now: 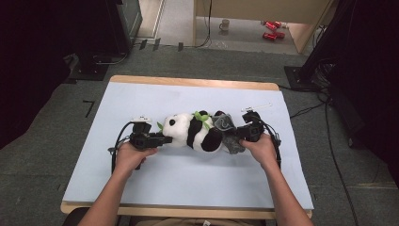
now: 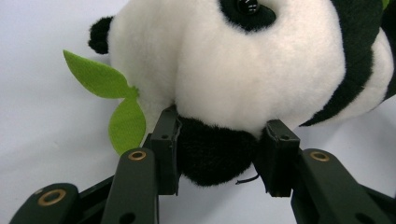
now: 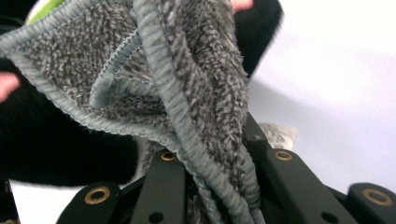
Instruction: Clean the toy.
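A black and white plush panda (image 1: 193, 132) lies on its side in the middle of the pale blue mat (image 1: 141, 179), with green felt leaves (image 2: 112, 102) by its head. My left gripper (image 1: 162, 139) is shut on the panda's black ear (image 2: 215, 154), one pad on each side of it. A grey knitted cloth (image 1: 228, 132) is draped against the panda's black legs. My right gripper (image 1: 237, 139) is shut on that cloth (image 3: 187, 93), whose folds rise from between the jaws.
The mat covers a wooden table (image 1: 188, 82) standing on grey carpet. Beyond the table, on the floor, are a mug (image 1: 225, 24) and red cans (image 1: 272, 29). Dark equipment stands at both sides, and cables (image 1: 329, 136) trail at the right.
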The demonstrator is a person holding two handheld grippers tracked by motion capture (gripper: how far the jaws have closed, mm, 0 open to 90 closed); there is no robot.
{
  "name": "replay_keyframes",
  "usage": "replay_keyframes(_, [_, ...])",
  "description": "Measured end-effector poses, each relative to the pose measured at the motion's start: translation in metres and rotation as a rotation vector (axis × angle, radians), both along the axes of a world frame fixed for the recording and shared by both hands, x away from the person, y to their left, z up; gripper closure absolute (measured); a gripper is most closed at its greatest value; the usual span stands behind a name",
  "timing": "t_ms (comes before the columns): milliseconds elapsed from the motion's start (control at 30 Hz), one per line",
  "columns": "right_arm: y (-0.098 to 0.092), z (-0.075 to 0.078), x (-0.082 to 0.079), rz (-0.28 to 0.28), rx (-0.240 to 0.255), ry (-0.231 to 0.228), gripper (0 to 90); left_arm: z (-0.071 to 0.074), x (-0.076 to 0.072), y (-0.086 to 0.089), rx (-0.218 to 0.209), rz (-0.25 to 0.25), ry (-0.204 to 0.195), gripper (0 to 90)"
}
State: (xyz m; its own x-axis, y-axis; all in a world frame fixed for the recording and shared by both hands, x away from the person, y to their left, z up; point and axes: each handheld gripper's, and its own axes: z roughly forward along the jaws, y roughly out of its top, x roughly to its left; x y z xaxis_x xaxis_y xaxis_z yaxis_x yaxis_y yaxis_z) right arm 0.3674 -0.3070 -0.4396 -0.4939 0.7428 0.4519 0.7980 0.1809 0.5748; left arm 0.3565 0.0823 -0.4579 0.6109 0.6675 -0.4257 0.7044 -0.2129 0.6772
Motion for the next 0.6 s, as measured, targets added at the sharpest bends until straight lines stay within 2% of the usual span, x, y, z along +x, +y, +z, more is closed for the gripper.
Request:
replay_keyframes(67, [-0.003,-0.003,-0.001,-0.005,-0.017,0.015,77.0,0.001,0.001,0.000,-0.002,-0.002,0.004,57.3])
replay_keyframes(133, [-0.008,-0.006,-0.002,-0.025,-0.048,0.048,77.3,0.002,0.003,0.001,-0.007,-0.002,0.009,57.5])
replay_keyframes(233, [-0.016,-0.003,-0.003,-0.046,-0.035,0.043,77.4,0.002,0.004,0.000,-0.007,-0.007,0.009,57.6])
replay_keyframes(300, [-0.019,0.004,-0.005,-0.052,-0.031,0.016,77.4,0.002,0.005,-0.001,-0.006,-0.007,0.003,57.6])
replay_keyframes(400, [-0.018,0.019,-0.010,-0.046,-0.045,-0.067,77.4,0.003,0.005,-0.002,-0.007,-0.008,0.000,57.7])
replay_keyframes(467, [-0.017,0.023,-0.010,-0.048,-0.042,-0.081,77.3,0.003,0.005,-0.002,-0.004,-0.009,-0.003,57.7])
replay_keyframes(500, [-0.015,0.030,-0.012,-0.052,-0.038,-0.114,77.3,0.003,0.005,-0.002,0.000,-0.011,-0.005,57.7])
replay_keyframes(533, [-0.011,0.036,-0.013,-0.060,-0.062,-0.149,77.2,0.003,0.004,-0.002,0.008,-0.012,-0.010,57.7])
replay_keyframes(600, [-0.007,0.040,-0.014,-0.059,-0.093,-0.180,77.2,0.003,0.002,-0.003,0.022,-0.014,-0.021,57.7])
